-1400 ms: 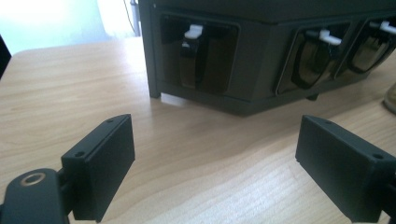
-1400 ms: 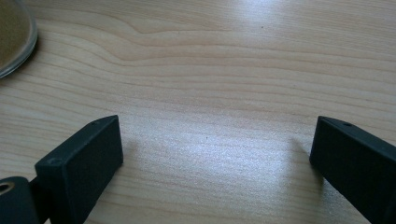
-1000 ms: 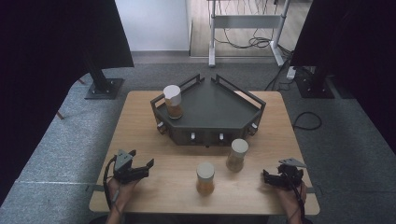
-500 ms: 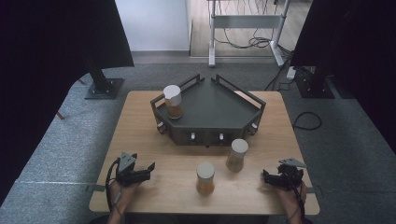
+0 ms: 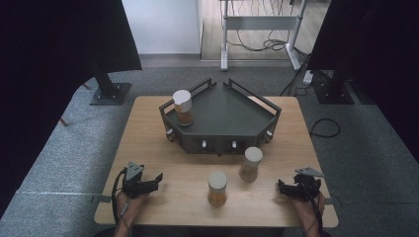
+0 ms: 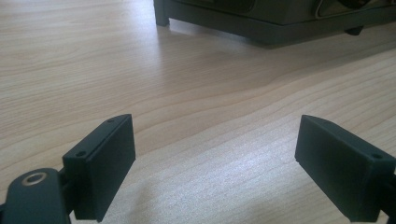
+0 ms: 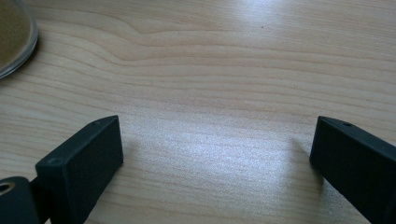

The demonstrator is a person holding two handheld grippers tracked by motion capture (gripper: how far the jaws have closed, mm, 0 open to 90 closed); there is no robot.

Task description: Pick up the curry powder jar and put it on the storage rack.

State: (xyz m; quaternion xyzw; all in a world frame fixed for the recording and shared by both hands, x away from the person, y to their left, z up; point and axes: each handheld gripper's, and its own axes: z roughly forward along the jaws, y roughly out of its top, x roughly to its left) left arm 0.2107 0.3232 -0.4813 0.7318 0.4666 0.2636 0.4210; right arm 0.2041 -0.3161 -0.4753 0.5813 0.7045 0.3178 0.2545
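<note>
A dark grey angular tray (image 5: 232,116) stands at the back middle of the wooden table (image 5: 148,143). One white-lidded jar of brown powder (image 5: 183,107) stands on the tray's left corner. Two more such jars stand on the table in front of it, one (image 5: 251,164) to the right and one (image 5: 217,187) nearer the front edge. My left gripper (image 5: 156,179) rests low at the front left, open, with bare wood between its jaws (image 6: 215,140). At the front right my right gripper (image 5: 281,187) is open too, over bare wood (image 7: 215,140). A jar's base (image 7: 14,37) sits at the upper left of the right gripper view.
The tray's front wall (image 6: 280,23) crosses the top of the left gripper view. Beyond the table lie grey carpet, two black stand bases (image 5: 109,93) and cables (image 5: 326,127). Bare wood stretches between the grippers and the near jars.
My left gripper has slid slightly to the right and toward the table's front edge. The right gripper and the jars have not moved.
</note>
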